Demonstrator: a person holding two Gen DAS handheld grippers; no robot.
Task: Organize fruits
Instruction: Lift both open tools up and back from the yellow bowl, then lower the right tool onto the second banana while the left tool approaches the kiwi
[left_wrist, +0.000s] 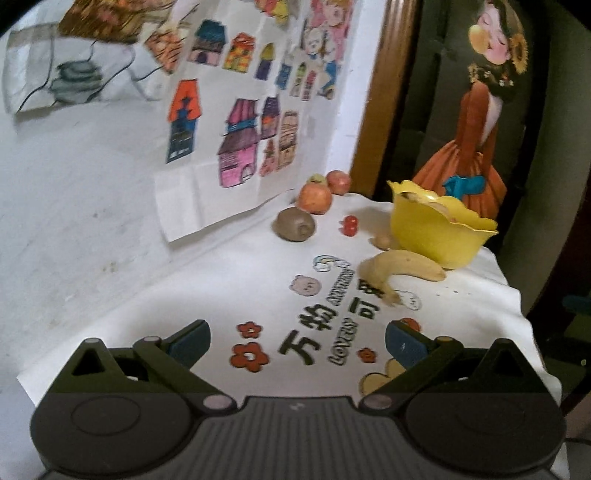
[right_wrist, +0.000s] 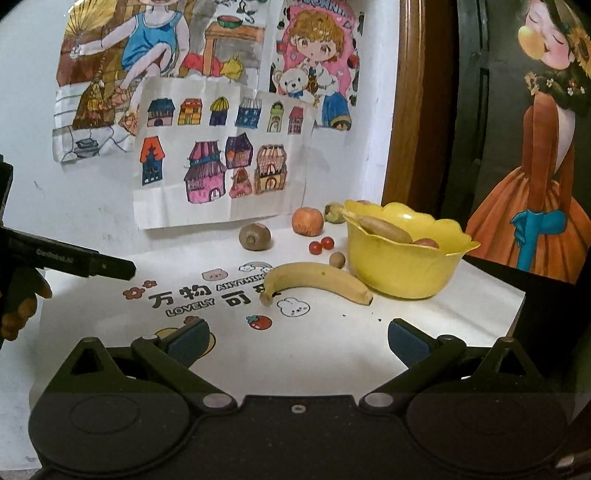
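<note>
The white printed tablecloth (right_wrist: 424, 325) carries the black characters 万物 and 可, plus the words "LOVELY" and "ANYTHIN", the rest hidden by the banana (right_wrist: 317, 282). The left gripper (right_wrist: 107, 266) bears small unreadable white lettering.

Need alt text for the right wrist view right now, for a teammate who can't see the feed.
Open right tongs hover empty over a white printed cloth, facing a banana lying beside a yellow bowl already holding fruit. Behind lie a kiwi, an apple and two cherry tomatoes; the left tongs enter at left.
</note>
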